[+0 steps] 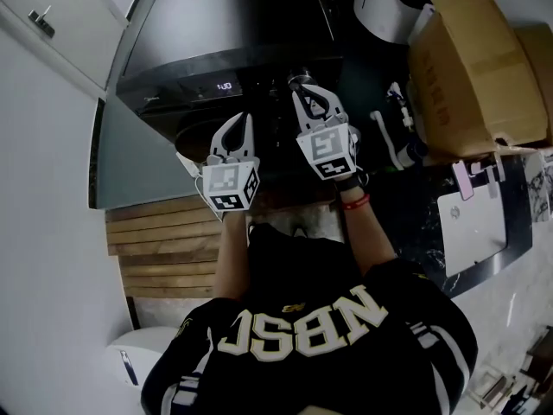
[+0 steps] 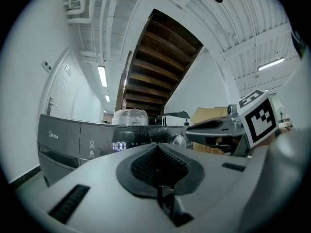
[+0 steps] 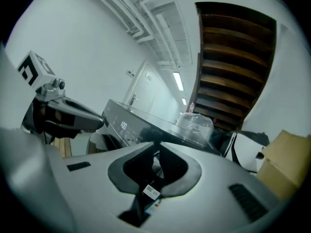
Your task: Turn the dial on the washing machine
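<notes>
The head view alone shows the person crouched before the dark washing machine (image 1: 225,33), in a black jersey (image 1: 302,335) whose large pale letters seem to read "NBSC". It also shows a cardboard box (image 1: 471,67) to the right and pale wooden boards (image 1: 164,240) to the left.

From above, the dial (image 1: 298,79) is a small round knob on the control panel, to the right of the lit display (image 1: 223,86). The tips of the right gripper (image 3: 158,145) lie just at it. In the left gripper view the dial appears as a silvery disc just beyond the right gripper's tips, so they are not around it.

The left gripper (image 2: 156,147) is clenched, its jaws meeting with nothing between them, and it is held level beside the right one, short of the panel.

The right gripper's own view shows its jaws parted by a narrow slit and gripping nothing.

Only the left gripper view shows the brand "Midea" (image 2: 51,136) on the machine's front, and there the display reads "1:00". Both gripper views show a plastic-wrapped bundle (image 2: 129,116) on top of the machine and a wooden staircase (image 2: 160,62) overhead. A small barcode sticker (image 3: 150,191) sits inside the right gripper; its print is too small to read.
</notes>
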